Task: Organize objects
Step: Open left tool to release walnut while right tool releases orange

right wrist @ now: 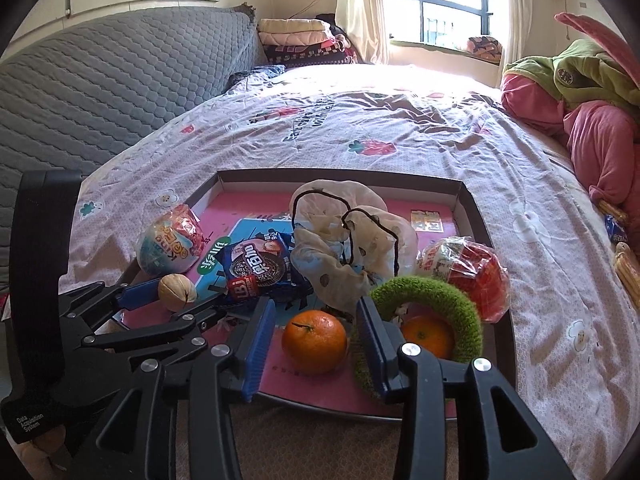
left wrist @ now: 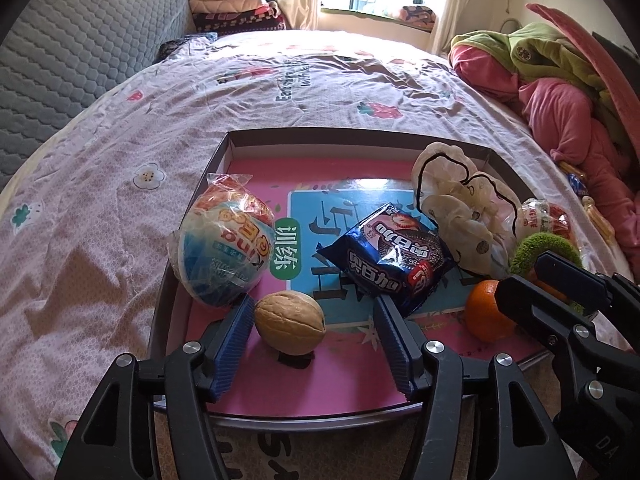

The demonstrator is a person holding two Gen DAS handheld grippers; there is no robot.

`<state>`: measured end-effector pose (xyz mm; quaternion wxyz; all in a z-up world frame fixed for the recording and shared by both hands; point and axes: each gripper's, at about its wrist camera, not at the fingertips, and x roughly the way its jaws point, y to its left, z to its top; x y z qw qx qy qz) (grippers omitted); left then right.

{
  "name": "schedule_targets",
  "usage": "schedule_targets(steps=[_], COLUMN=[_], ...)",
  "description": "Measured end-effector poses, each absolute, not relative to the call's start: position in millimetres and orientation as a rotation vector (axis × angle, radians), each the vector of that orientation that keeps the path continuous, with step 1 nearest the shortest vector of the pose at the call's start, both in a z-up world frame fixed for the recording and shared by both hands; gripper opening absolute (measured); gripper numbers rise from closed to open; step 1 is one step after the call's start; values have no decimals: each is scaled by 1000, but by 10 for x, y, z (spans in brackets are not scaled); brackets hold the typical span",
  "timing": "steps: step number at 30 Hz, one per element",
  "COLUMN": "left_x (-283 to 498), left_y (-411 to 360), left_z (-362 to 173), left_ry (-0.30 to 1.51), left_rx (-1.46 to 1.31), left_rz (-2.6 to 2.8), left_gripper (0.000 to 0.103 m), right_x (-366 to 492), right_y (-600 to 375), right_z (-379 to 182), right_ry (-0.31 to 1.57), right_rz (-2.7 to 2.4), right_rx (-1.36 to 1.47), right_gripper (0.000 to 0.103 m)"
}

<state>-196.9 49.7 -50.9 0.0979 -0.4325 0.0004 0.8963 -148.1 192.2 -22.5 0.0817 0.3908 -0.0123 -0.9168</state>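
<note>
Shallow dark cardboard tray (left wrist: 224,152) on bed already holds most items. Left gripper (left wrist: 314,344) released, tan walnut (left wrist: 289,322) resting between jaws, untouched. Right gripper (right wrist: 316,344) released around orange tangerine (right wrist: 314,340). Wrapped snacks (right wrist: 618,240) at 3 o'clock, outside tray, left.

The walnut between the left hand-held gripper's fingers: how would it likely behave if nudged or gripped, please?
The walnut is rounded and sits loose on the smooth tray, so a nudge would probably roll it. Its hard shell likely won't deform, so it could slip out between the left hand-held gripper pads if squeezed off-centre.
</note>
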Motion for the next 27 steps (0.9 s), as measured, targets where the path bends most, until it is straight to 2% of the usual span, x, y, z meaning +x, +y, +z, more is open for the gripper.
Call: schedule_targets(steps=[5, 13, 17, 25, 27], left_x=[-1910, -1759, -1667, -1513, -1465], left_y=[478, 456, 420, 342, 341], left_z=[-397, -215, -107, 64, 114], left_ry=[-35, -30, -19, -49, -40], left_rx=[-1227, -1145, -1096, -1007, -973], left_rz=[2660, 2708, 2760, 2798, 2813], left_gripper=[71, 73, 76, 77, 78], right_x=[-1451, -1364, -1310, -1199, -1160], right_y=[2013, 2077, 2112, 2143, 2153], right_z=[-157, -32, 61, 199, 240], right_ry=[-87, -99, -122, -115, -117], right_rz=[-2749, -2782, -2791, -2826, -2836], right_rx=[1141, 1082, 1032, 964, 938], right_gripper=[49, 53, 60, 63, 66])
